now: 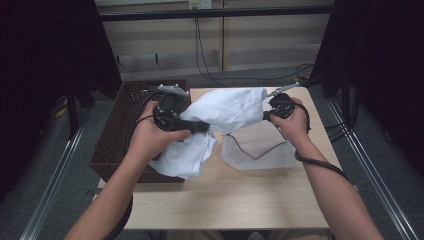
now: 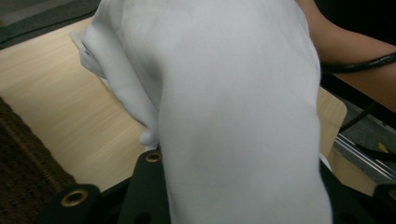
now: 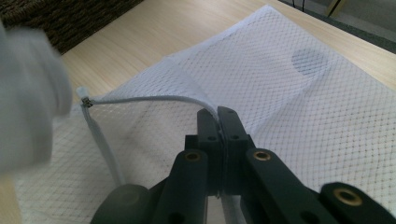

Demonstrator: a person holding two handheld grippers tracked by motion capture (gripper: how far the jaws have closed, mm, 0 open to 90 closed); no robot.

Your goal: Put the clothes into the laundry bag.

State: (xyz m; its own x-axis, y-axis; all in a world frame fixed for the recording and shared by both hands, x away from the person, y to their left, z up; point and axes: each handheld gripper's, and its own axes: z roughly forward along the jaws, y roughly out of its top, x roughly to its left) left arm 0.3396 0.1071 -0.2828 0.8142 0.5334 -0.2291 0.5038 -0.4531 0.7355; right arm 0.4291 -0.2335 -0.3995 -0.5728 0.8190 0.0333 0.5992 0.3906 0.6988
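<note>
A white cloth [image 1: 227,107] hangs bunched over the table, and my left gripper [image 1: 203,127] is shut on it from the left. In the left gripper view the cloth [image 2: 233,93] drapes between the two black jaws and hides their tips. A white mesh bag [image 1: 260,150] lies flat on the table at the right, under the cloth's far end. My right gripper [image 1: 267,115] is shut on the mesh bag's corded rim [image 3: 154,99]; the right gripper [image 3: 218,114] pinches it and lifts that edge a little, its jaws pressed together.
A dark wicker basket [image 1: 117,135] stands on the table's left side, right behind my left hand. The wooden table [image 1: 225,200] has bare room toward the front edge. A cable [image 1: 320,164] trails along my right forearm.
</note>
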